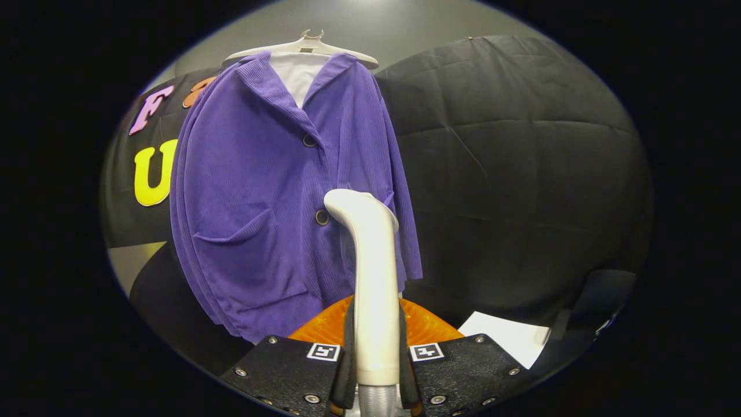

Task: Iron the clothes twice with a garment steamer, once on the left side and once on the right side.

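My gripper is clamped on the handle of the steamer: both fingers press on the pale handle from either side, low down, and the handle stands upright between them. The steamer's curved head sits at the top of the handle, bent toward the jacket, and overlaps the jacket's lower right front, just beside the lower of the 2 buttons; I cannot tell whether the head touches the cloth. The jacket is purple and ribbed, with a wide collar, a patch pocket on its left half as I see it, and a second button higher up near the collar. It hangs on a pale hanger with a white garment showing inside the neck opening. Behind it is the booth's black quilted wall. Just beyond my fingers, behind the handle, lies an orange ribbed thing, rounded; I cannot tell what it is. To the right of it lies a white sheet of paper. Each finger carries 1 small square black-and-white marker on its top; I see no readable brand or writing on the steamer or jacket.
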Demonstrator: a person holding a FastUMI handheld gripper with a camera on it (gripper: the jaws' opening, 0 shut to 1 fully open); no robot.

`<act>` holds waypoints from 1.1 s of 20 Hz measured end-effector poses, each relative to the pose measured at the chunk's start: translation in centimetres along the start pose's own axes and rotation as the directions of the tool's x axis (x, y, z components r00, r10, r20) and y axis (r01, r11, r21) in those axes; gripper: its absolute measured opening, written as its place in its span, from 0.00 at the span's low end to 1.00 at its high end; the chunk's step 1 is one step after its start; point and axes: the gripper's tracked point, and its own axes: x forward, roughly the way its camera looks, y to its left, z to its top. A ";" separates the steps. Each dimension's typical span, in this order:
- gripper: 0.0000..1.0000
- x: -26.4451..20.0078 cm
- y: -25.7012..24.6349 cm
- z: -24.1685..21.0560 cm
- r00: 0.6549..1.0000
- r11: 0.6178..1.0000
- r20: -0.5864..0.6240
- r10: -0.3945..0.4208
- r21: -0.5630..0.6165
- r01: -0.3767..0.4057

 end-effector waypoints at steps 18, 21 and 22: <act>0.30 -1.2 -0.3 -9.8 0.977 0.999 -0.212 0.030 -0.030 -0.037; 0.30 -3.0 -0.4 -9.0 0.980 0.997 -0.189 0.057 -0.040 -0.066; 0.29 -3.7 -0.4 -8.2 0.983 0.996 -0.171 0.066 -0.044 -0.074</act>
